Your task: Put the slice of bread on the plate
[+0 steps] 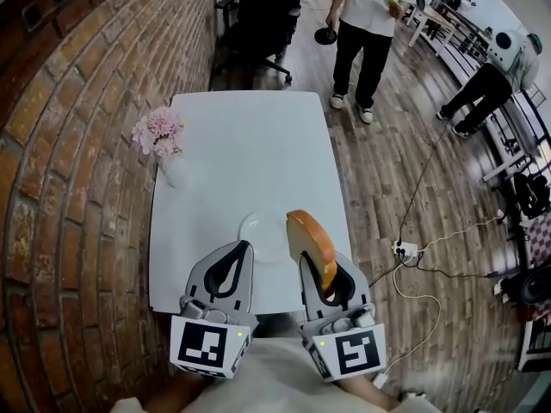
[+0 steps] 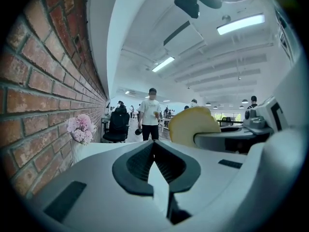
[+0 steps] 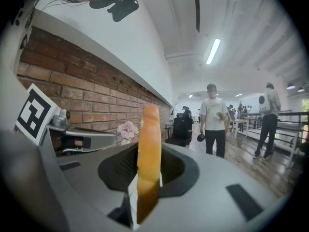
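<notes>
The slice of bread [image 1: 310, 241], tan-crusted with a pale face, stands on edge between the jaws of my right gripper [image 1: 325, 269], which is shut on it. In the right gripper view the bread [image 3: 148, 153] rises upright in that gripper [image 3: 147, 151]. It hangs just right of the small white plate [image 1: 255, 235] near the front of the white table [image 1: 250, 144]. My left gripper [image 1: 244, 248] hovers at the plate's near left edge, shut and empty. In the left gripper view its tips meet [image 2: 154, 144], and the bread [image 2: 192, 124] shows to the right.
A vase of pink flowers [image 1: 160, 138] stands at the table's left edge against the brick wall [image 1: 77, 144]. Beyond the far end are a black office chair [image 1: 263, 20] and a standing person [image 1: 366, 33]. A power strip [image 1: 405, 249] and cables lie on the floor at right.
</notes>
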Demonstrator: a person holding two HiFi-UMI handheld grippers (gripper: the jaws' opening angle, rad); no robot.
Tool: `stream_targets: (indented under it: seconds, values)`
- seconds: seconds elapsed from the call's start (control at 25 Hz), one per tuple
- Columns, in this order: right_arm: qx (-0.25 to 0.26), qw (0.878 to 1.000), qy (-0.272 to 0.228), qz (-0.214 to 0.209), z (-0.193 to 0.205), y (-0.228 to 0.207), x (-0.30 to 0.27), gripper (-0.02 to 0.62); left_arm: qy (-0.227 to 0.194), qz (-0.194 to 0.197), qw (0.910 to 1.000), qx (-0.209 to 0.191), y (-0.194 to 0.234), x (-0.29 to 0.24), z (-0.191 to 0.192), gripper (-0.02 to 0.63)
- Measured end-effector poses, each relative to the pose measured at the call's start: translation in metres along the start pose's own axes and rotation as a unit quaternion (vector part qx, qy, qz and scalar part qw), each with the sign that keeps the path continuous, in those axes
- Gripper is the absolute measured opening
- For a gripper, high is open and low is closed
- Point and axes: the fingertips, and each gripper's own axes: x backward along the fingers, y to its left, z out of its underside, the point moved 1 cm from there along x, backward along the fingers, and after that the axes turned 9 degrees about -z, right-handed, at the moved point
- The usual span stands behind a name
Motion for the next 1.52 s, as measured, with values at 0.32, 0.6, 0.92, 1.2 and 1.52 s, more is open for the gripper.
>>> stream_targets:
  seconds: [0.32, 0.6, 0.92, 1.2, 1.52]
  values:
    - [0.019, 0.999, 0.01, -0.047, 0.007, 0.006, -0.021, 0.092, 0.01, -0.018, 0.9998, 0.0, 0.004, -0.012, 0.009, 0.011]
    - [0.012, 0.997, 0.022, -0.069, 0.025, -0.002, -0.034, 0.092, 0.018, -0.034, 0.9991, -0.016, 0.011, -0.018, 0.019, 0.011]
    - [-0.002, 0.995, 0.03, -0.092, 0.054, -0.013, -0.069, 0.092, 0.038, -0.041, 0.9977, -0.038, 0.023, -0.034, 0.043, 0.011]
    - [-0.035, 0.99, 0.064, -0.122, 0.093, -0.019, -0.096, 0.092, 0.062, -0.041, 0.9951, -0.065, 0.025, -0.042, 0.06, 0.011]
    - [-0.056, 0.977, 0.128, -0.163, 0.141, -0.019, -0.119, 0.092, 0.078, -0.049, 0.9941, -0.057, 0.029, -0.054, 0.071, 0.011]
